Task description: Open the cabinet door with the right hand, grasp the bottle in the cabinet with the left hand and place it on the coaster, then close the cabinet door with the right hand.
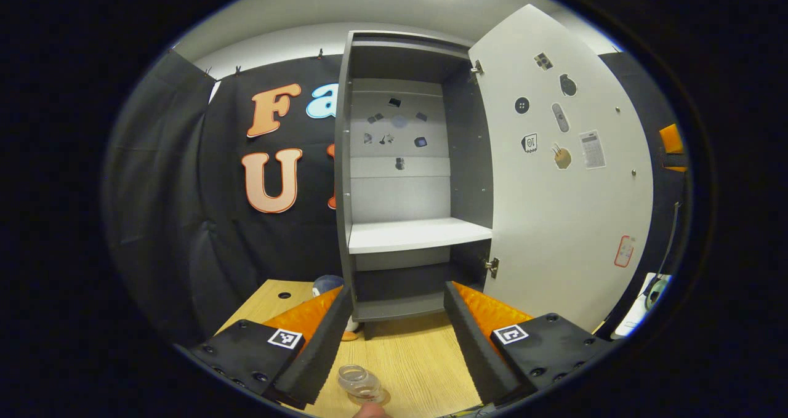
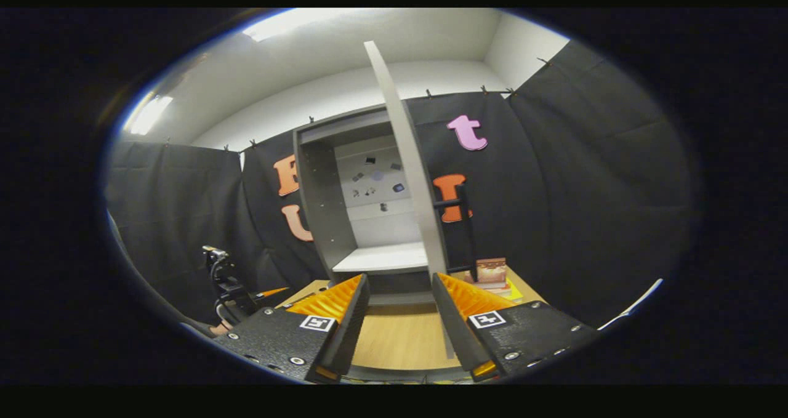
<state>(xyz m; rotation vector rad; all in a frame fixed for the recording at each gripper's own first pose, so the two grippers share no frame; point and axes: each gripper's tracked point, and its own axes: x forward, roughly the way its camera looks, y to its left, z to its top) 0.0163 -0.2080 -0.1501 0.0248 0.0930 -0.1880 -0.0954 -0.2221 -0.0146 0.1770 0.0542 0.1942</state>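
- With the cabinet door [image 1: 560,178] swung wide and its shelf [image 1: 412,233] bare, the bottle [image 1: 361,383] stands on the wooden table [image 1: 412,350], low between the left gripper [image 1: 397,338] fingers and touched by neither
- The coaster cannot be made out under the bottle, so I cannot tell whether it sits squarely on one
- The left gripper's jaws stand well apart, holding nothing
- In the right gripper view, the right gripper [image 2: 400,316] is spread too, empty, with the door's edge [image 2: 409,159] rising just ahead of its right finger
- Judged from this, closing the door is what remains
- Risks: a finger of the left gripper could clip the light bottle and tip it on pulling back; the right gripper could slip off the thin door edge, or swing the door shut hard enough to shake the cabinet [image 2: 326,190]
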